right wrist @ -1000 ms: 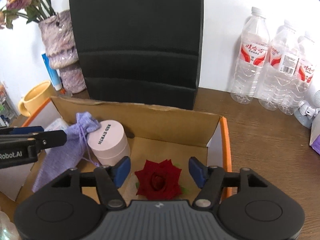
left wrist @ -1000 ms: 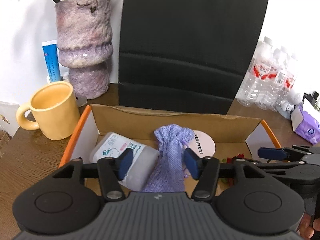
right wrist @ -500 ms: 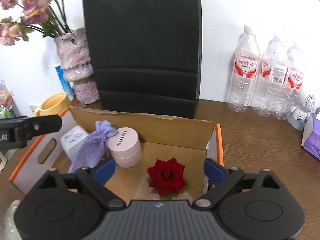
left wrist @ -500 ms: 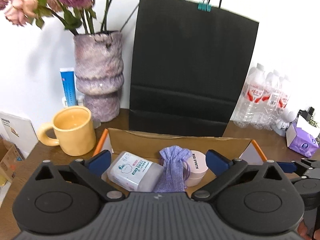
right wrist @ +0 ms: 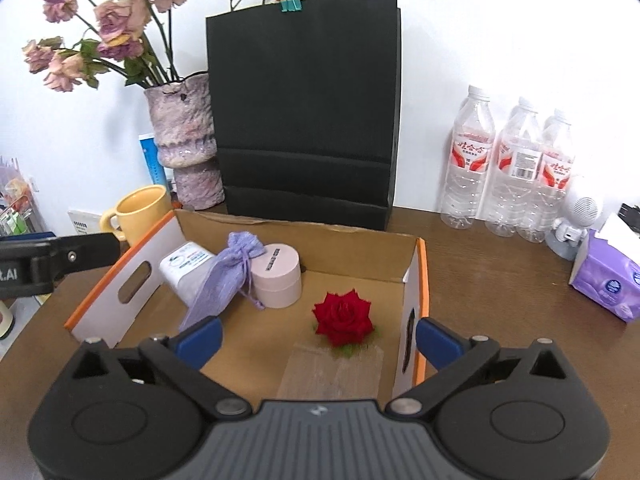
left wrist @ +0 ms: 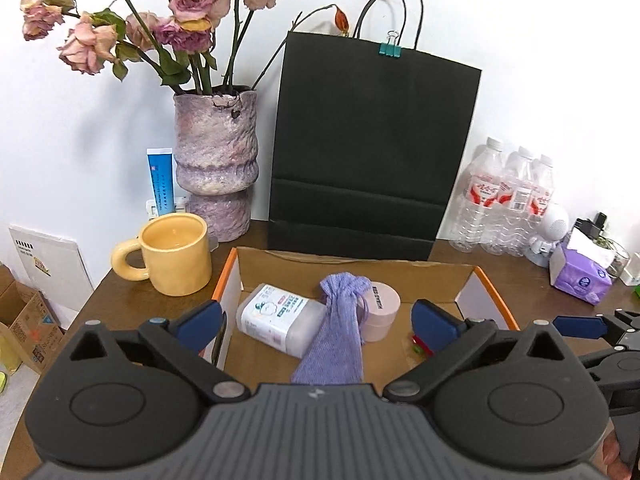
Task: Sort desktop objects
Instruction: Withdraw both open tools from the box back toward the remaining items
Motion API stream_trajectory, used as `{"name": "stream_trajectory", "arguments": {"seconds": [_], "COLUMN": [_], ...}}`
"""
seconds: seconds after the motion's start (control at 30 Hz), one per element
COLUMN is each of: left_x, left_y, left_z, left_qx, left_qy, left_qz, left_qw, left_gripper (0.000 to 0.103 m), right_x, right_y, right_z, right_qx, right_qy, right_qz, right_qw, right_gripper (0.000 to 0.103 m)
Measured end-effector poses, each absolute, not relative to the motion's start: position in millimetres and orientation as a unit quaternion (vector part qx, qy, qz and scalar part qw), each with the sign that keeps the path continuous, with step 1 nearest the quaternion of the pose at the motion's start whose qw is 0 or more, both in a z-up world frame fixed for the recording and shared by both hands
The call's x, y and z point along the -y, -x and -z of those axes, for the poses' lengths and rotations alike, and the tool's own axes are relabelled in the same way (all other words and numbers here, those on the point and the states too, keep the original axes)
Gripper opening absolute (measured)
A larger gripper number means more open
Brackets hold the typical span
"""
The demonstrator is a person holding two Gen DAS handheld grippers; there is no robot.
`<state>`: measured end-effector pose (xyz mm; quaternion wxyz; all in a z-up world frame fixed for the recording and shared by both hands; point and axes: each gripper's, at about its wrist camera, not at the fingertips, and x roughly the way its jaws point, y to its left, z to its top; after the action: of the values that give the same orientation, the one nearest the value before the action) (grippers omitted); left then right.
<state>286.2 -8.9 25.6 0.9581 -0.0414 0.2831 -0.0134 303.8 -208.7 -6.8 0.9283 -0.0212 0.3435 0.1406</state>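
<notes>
An open cardboard box (right wrist: 124,276) (left wrist: 360,266) with orange edges sits on the brown desk. Inside lie a white wipes pack (left wrist: 276,314) (right wrist: 182,266), a purple drawstring pouch (left wrist: 340,332) (right wrist: 228,276), a pink round jar (left wrist: 382,310) (right wrist: 280,274) and a red rose (right wrist: 344,316). My left gripper (left wrist: 316,322) hangs open above the box's near side, holding nothing. My right gripper (right wrist: 318,338) is open too, raised above and in front of the rose, empty.
Behind the box stand a black paper bag (left wrist: 368,152), a purple vase (left wrist: 216,160) of dried roses and a yellow mug (left wrist: 172,254). Water bottles (right wrist: 508,168) and a purple tissue pack (right wrist: 608,276) occupy the right. A small white speaker (right wrist: 576,220) stands near them.
Both grippers opened wide and pulled back and up out of the box. The pouch and the rose stay lying inside where they were let go.
</notes>
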Motion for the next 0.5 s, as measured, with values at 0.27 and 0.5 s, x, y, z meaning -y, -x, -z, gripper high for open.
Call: {"name": "stream_trajectory", "arguments": {"seconds": [0.27,0.5], "left_x": [12,20], "left_y": [-245,-202], "left_z": [-24,-21], "left_qx": [-0.269,-0.245], "left_qy": [0.045,0.039], "left_qz": [0.025,0.035], "left_qw": [0.962,0.968], "left_gripper": [0.103,0.103], "right_x": [219,222], "right_y": [-257,-206], "right_z": [7,16], "right_qx": [-0.334,-0.315], "right_qy": [0.023,0.034], "right_qz": [-0.125,-0.132], "right_qw": [0.934,0.939], "right_gripper": [0.103,0.103]}}
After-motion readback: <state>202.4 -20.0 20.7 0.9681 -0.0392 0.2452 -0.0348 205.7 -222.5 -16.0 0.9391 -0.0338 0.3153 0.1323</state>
